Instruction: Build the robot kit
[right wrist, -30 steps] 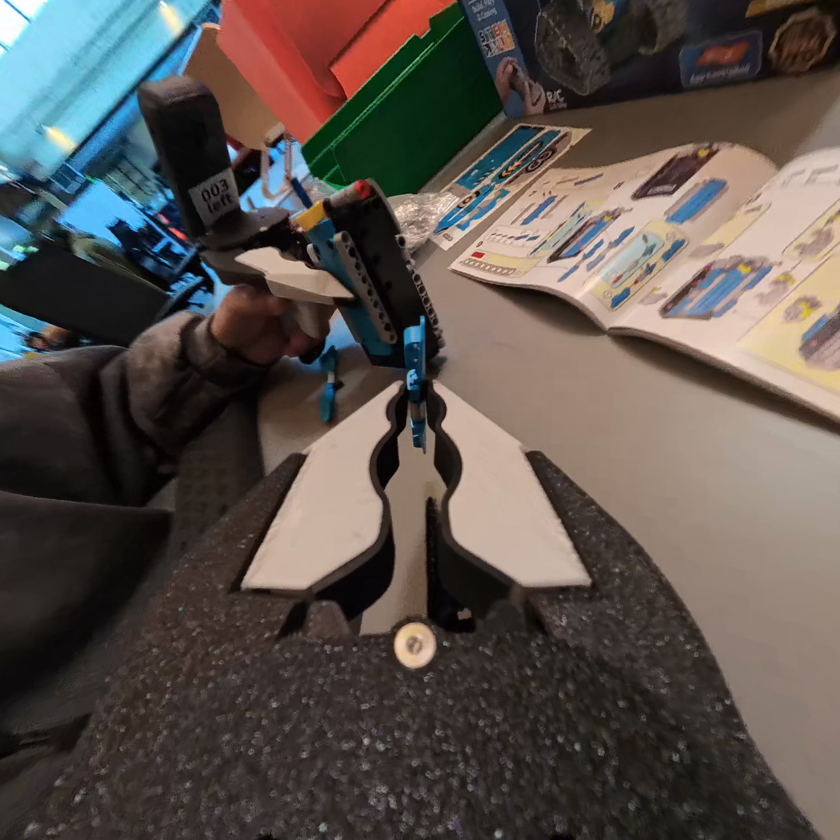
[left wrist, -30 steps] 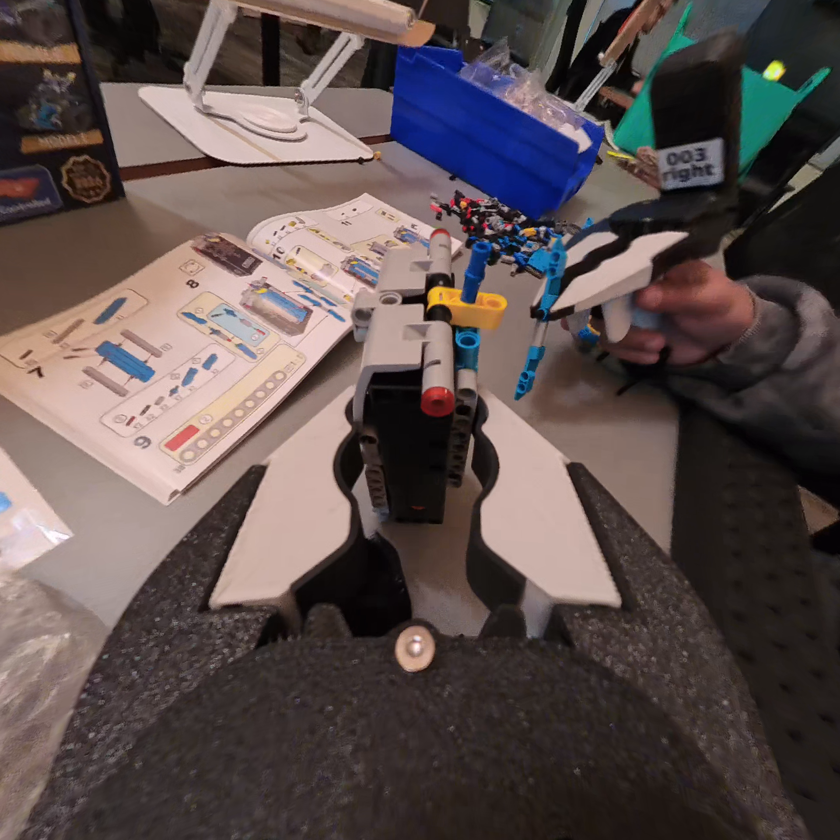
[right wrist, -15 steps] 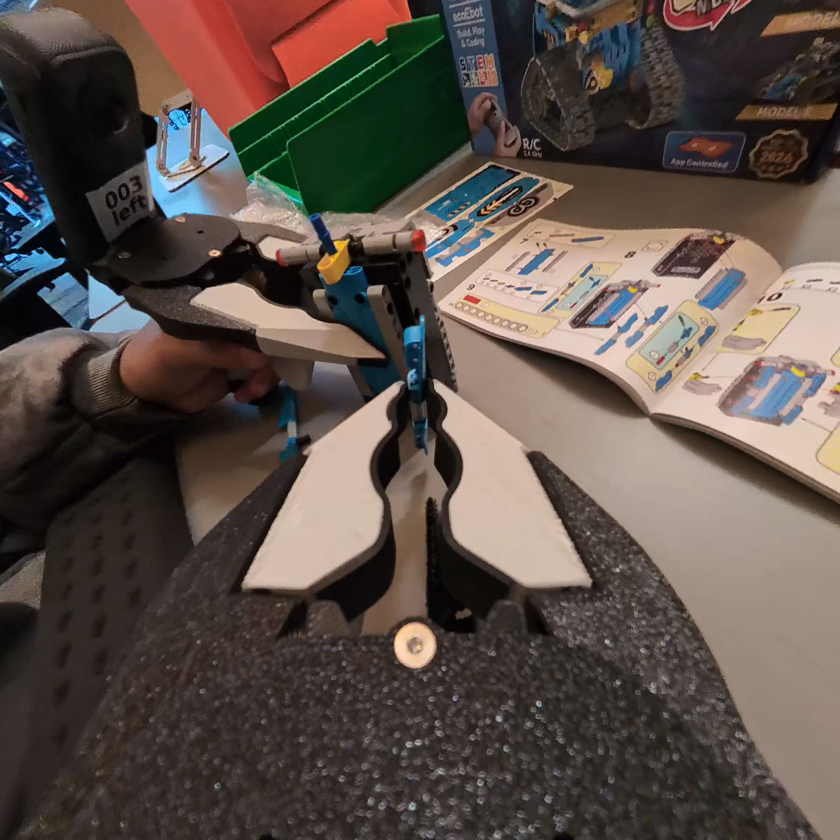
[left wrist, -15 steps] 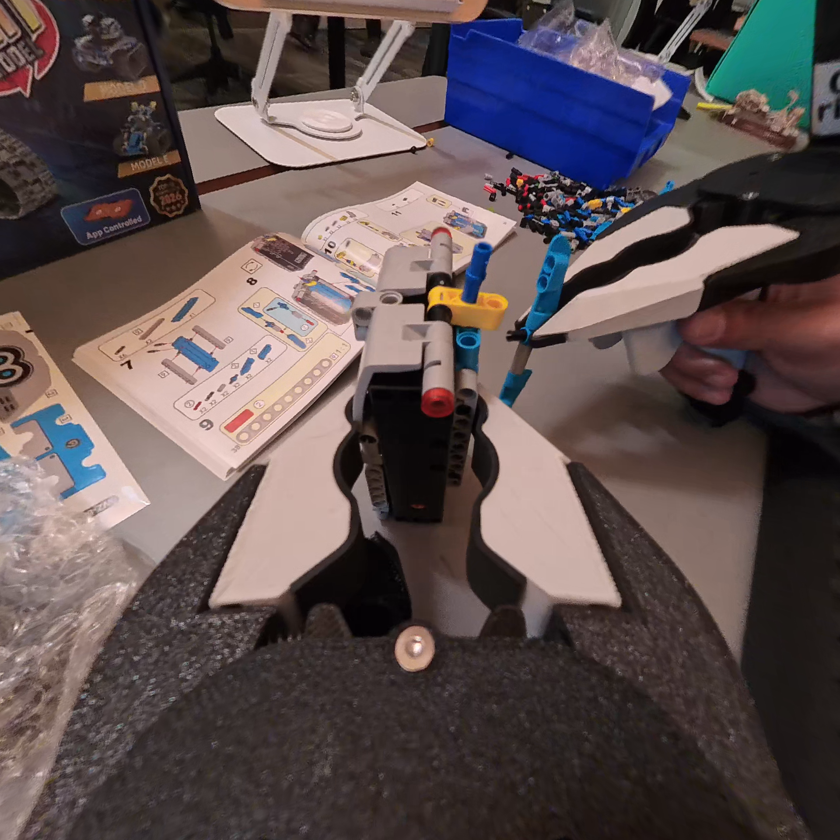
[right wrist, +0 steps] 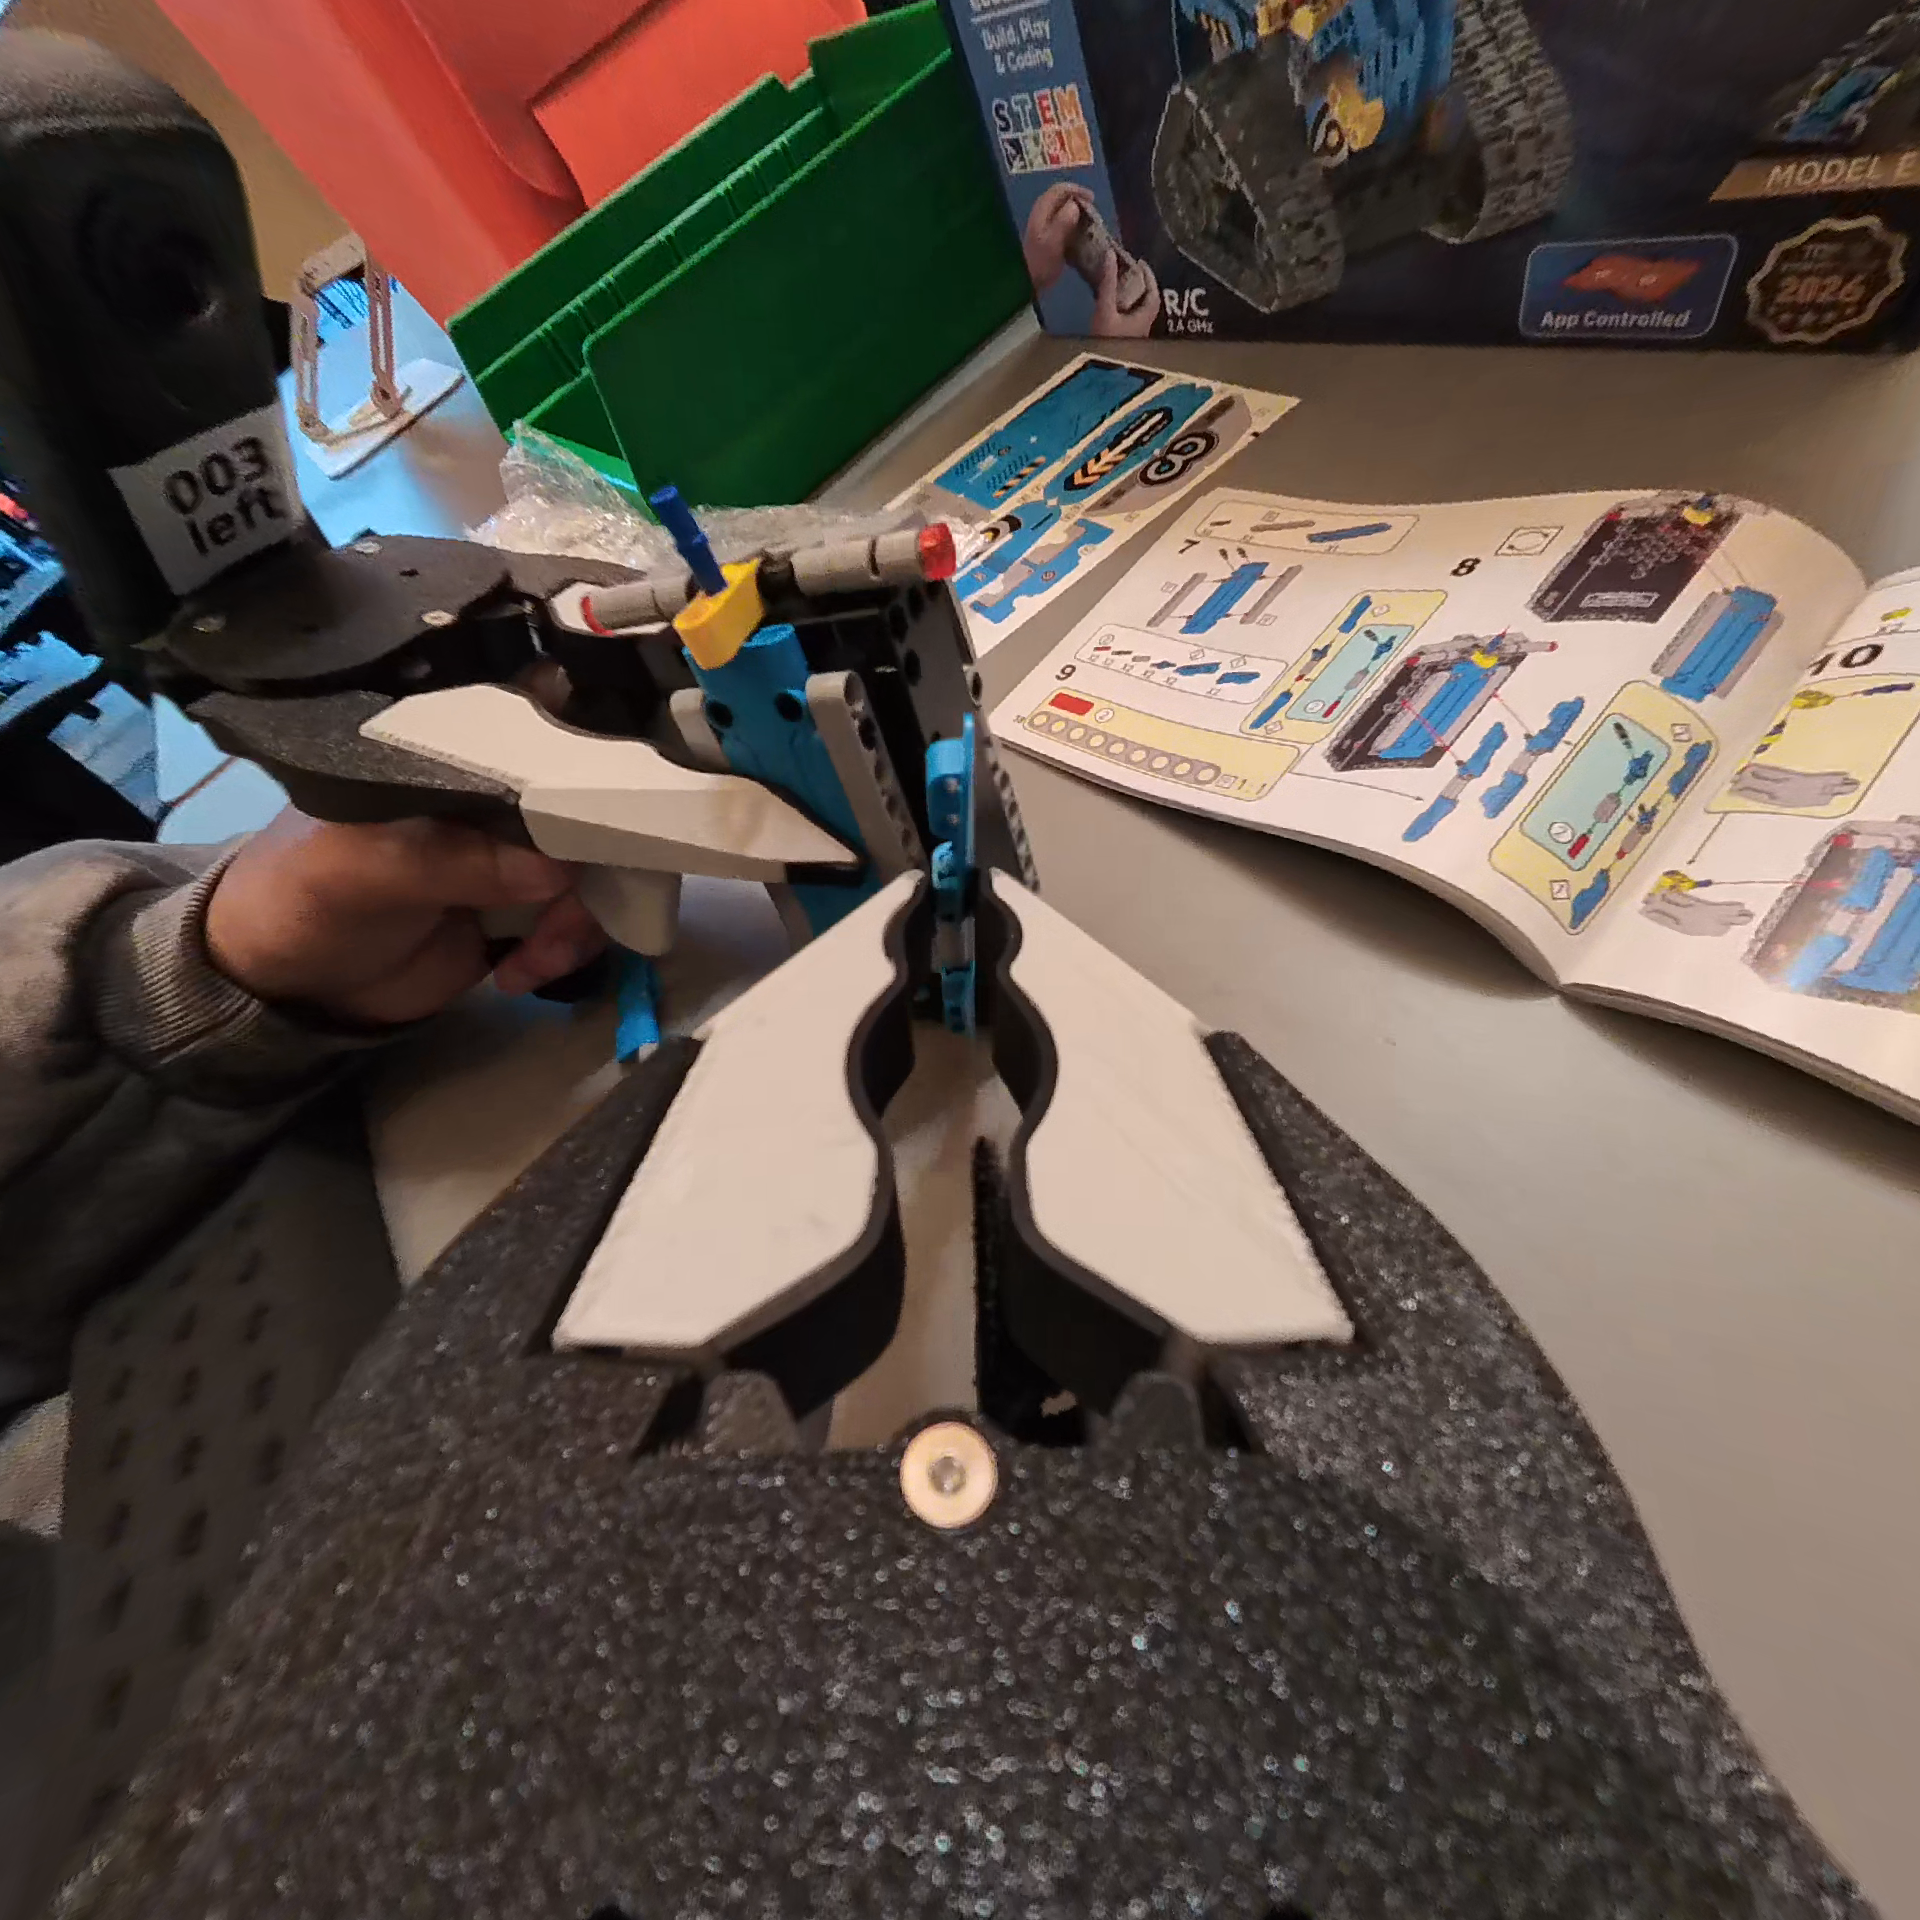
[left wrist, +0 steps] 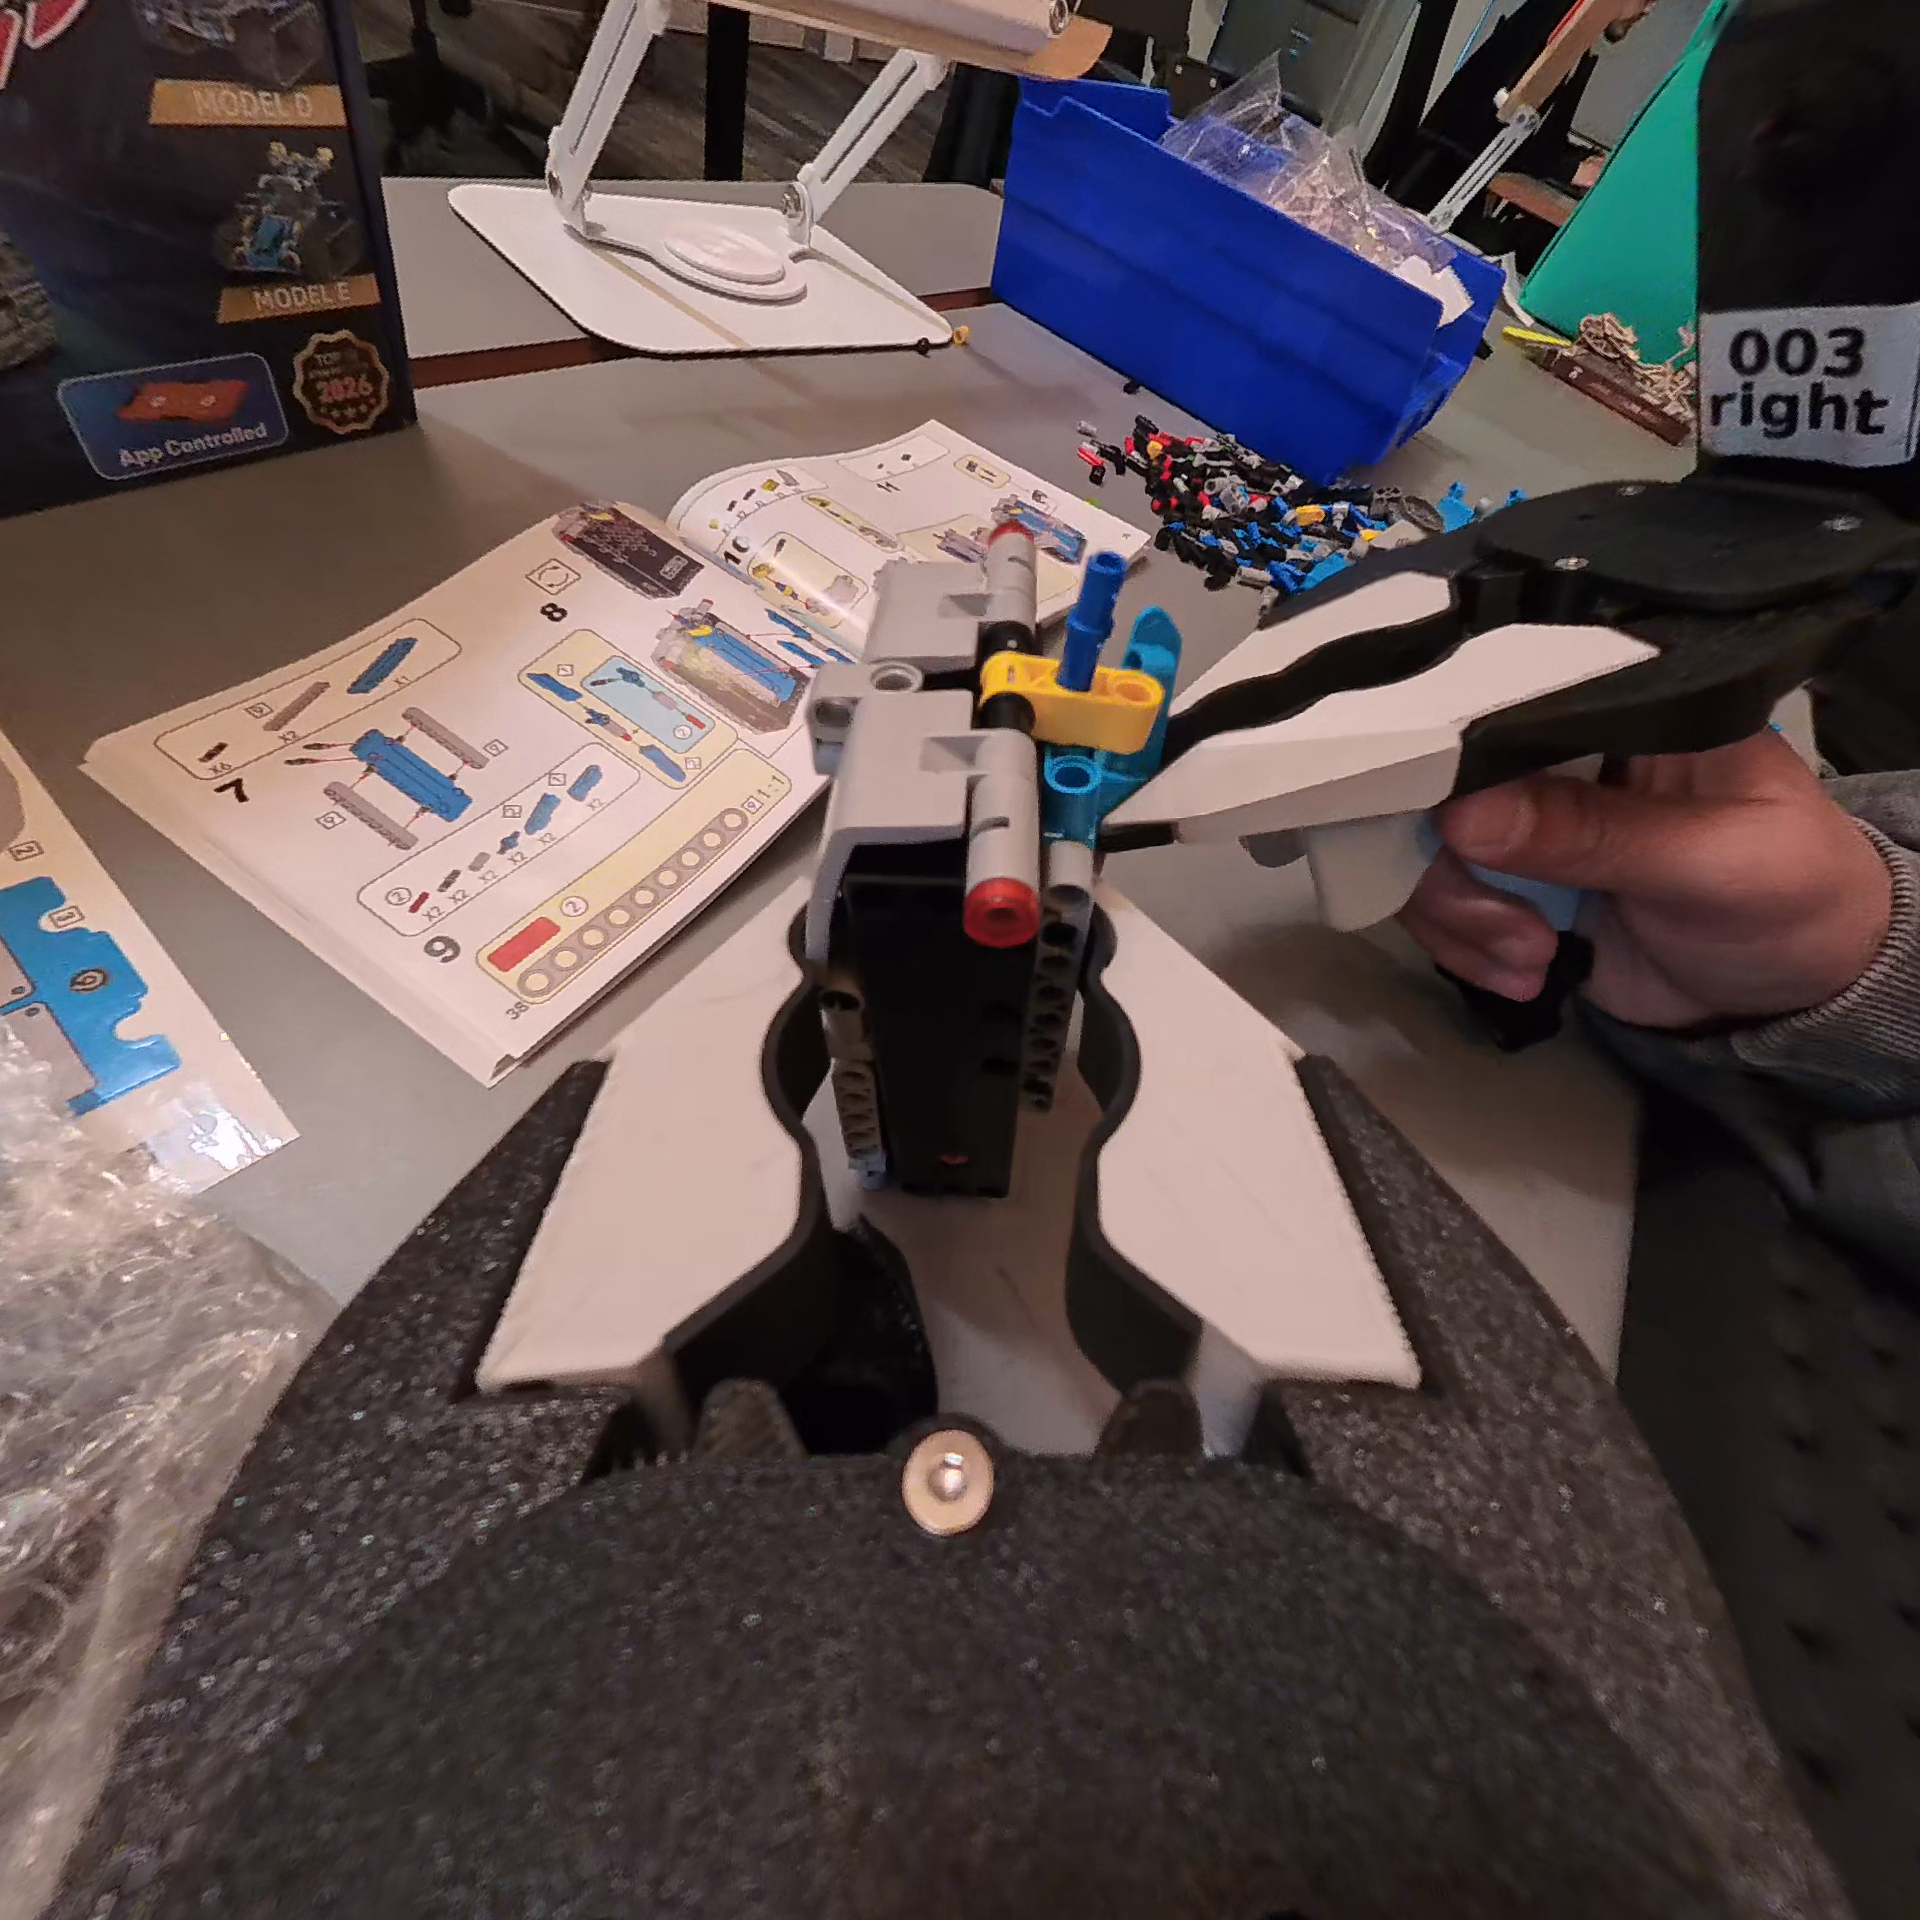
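Observation:
My left gripper is shut on a building-block assembly with a black body, a grey top, a red-tipped grey axle, a yellow connector and a blue pin. My right gripper is shut on a thin blue beam and holds it upright against the assembly's side. In the left wrist view the right gripper comes in from the right, and the blue beam stands just behind the yellow connector. The left gripper also shows in the right wrist view, in a hand.
An open instruction booklet lies on the grey table. Behind are a blue bin, a pile of small parts, a white stand, a product box and a green bin. Bubble wrap lies at left. Both grippers' tips are close together, under 4 cm apart.
My right gripper has carried the blue beam leftward, from apart until it is against the assembly beside the yellow connector. My left gripper keeps its grip and has shifted only slightly.

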Demonstrator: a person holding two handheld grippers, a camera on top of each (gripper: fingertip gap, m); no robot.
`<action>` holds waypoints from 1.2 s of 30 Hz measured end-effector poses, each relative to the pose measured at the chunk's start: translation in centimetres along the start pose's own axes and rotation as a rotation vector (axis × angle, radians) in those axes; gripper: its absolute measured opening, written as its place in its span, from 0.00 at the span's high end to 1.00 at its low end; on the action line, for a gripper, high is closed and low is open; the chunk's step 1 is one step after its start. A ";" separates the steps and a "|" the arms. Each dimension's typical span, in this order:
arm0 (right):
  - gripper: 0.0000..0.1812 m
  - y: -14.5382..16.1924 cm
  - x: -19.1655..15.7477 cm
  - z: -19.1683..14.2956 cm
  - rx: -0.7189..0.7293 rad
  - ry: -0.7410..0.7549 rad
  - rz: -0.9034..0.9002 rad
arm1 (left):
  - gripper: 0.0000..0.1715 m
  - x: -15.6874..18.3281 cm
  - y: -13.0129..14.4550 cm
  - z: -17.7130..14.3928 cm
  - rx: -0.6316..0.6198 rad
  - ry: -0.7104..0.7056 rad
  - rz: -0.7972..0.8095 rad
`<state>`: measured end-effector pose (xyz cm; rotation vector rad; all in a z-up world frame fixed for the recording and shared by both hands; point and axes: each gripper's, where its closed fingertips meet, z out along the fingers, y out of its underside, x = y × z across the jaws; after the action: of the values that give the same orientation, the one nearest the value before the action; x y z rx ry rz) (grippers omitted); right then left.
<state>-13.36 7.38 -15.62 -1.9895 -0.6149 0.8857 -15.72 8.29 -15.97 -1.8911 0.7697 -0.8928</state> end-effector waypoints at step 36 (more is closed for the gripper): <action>0.97 -1.0 -0.2 0.2 0.060 0.147 -0.110 | 0.74 0.5 0.0 0.4 0.011 -0.040 0.048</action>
<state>-13.72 7.87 -14.74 -1.9276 -0.6004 0.6770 -15.09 8.06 -15.93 -1.8673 0.7815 -0.8251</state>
